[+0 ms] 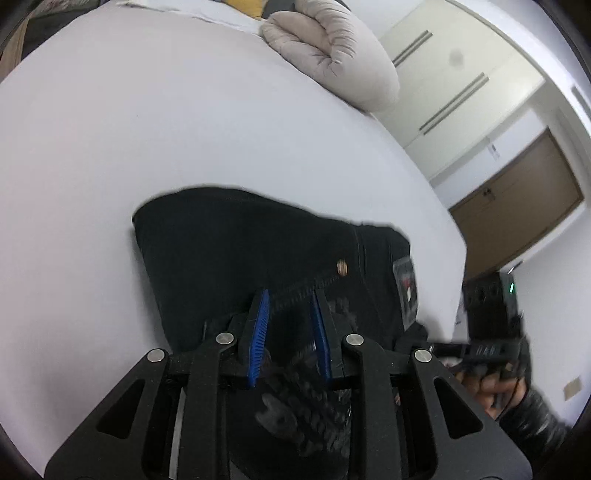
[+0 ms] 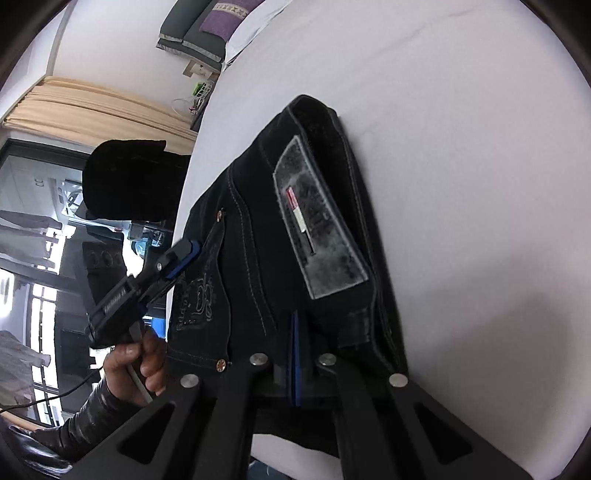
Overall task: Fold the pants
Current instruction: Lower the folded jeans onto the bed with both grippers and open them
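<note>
Black pants [image 1: 258,240] lie folded on the white bed [image 1: 129,129], grey waistband label [image 2: 317,229] facing up. My left gripper [image 1: 290,295] is at the pocket side, blue pads closed on a thick bunch of the embroidered fabric. The right wrist view shows it [image 2: 192,247] at the pants' [image 2: 251,229] left edge, held by a hand [image 2: 140,354]. My right gripper [image 2: 295,314] is shut, pads pressed together at the waistband end, tips against the cloth. Whether it nips fabric I cannot tell. It appears blurred [image 1: 439,347] at the bed's edge.
A rolled beige duvet [image 1: 332,55] lies at the bed's far side, with dark and purple pillows [image 2: 207,26] at the head. White wardrobe doors [image 1: 443,92] and a brown door [image 1: 517,206] stand beyond the bed. A beige curtain [image 2: 92,107] hangs behind the person.
</note>
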Action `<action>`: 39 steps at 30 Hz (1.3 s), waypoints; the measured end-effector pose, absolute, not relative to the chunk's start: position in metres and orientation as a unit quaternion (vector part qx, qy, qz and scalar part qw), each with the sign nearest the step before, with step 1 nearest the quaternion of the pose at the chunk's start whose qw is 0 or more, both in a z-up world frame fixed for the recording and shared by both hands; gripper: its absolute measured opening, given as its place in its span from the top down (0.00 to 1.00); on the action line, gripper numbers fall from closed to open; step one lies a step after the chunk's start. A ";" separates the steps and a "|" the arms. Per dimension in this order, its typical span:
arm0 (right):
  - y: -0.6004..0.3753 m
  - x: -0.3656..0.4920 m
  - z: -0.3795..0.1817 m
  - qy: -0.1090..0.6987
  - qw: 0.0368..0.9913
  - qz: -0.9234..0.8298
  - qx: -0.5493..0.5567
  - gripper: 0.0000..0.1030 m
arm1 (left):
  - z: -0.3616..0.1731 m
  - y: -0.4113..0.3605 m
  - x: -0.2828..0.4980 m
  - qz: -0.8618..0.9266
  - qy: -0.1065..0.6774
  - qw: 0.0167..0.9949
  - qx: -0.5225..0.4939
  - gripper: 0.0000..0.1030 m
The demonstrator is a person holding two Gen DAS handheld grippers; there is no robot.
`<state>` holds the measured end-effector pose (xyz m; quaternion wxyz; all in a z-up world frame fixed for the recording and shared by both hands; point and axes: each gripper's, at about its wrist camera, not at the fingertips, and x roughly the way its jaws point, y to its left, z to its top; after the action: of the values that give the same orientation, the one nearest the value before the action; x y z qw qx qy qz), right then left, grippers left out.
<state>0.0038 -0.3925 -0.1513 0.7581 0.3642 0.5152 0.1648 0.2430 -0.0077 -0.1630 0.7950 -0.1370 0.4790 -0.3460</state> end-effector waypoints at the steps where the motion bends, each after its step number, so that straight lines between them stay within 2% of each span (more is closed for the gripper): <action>1: -0.391 0.005 -0.150 0.514 0.758 0.165 0.366 1.00 | -0.165 -0.009 0.234 -0.349 0.479 0.795 -0.131 0.79; 11: -0.393 -0.007 -0.151 0.501 0.770 0.162 0.362 1.00 | -0.151 -0.018 0.098 -0.403 0.441 0.802 0.004 0.79; 15: -0.391 -0.026 -0.137 0.480 0.774 0.180 0.372 1.00 | -0.155 -0.006 0.096 -0.404 0.442 0.800 -0.014 0.79; 19: -0.395 -0.042 -0.159 0.471 0.762 0.194 0.400 1.00 | -0.167 0.002 0.093 -0.418 0.426 0.802 -0.018 0.79; 23: -0.396 -0.048 -0.150 0.459 0.764 0.201 0.406 1.00 | -0.152 0.023 0.101 -0.420 0.438 0.793 -0.050 0.78; 24: -0.397 -0.049 -0.142 0.458 0.769 0.200 0.398 0.97 | -0.143 0.025 0.103 -0.416 0.441 0.794 -0.052 0.78; 25: -0.398 -0.050 -0.127 0.446 0.781 0.201 0.389 0.80 | -0.133 0.028 0.105 -0.408 0.438 0.799 -0.053 0.78; 26: -0.402 -0.052 -0.116 0.433 0.788 0.203 0.389 0.53 | -0.124 0.035 0.106 -0.402 0.431 0.806 -0.058 0.78; 28: -0.416 -0.051 -0.092 0.400 0.810 0.190 0.384 0.33 | -0.108 0.056 0.115 -0.376 0.417 0.823 -0.087 0.65; 29: -0.421 -0.048 -0.086 0.394 0.816 0.186 0.380 0.33 | -0.107 0.063 0.119 -0.366 0.414 0.827 -0.099 0.30; 30: -0.427 -0.040 -0.083 0.397 0.817 0.181 0.378 0.33 | -0.105 0.074 0.126 -0.347 0.409 0.836 -0.119 0.13; 39: -0.441 0.026 -0.134 0.508 0.772 0.135 0.357 0.34 | -0.159 0.075 0.195 -0.320 0.524 0.753 -0.237 0.14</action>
<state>0.0263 -0.4413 -0.1342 0.7719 0.3573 0.5083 0.1347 0.1945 0.0754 -0.1593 0.7533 -0.2370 0.5235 -0.3197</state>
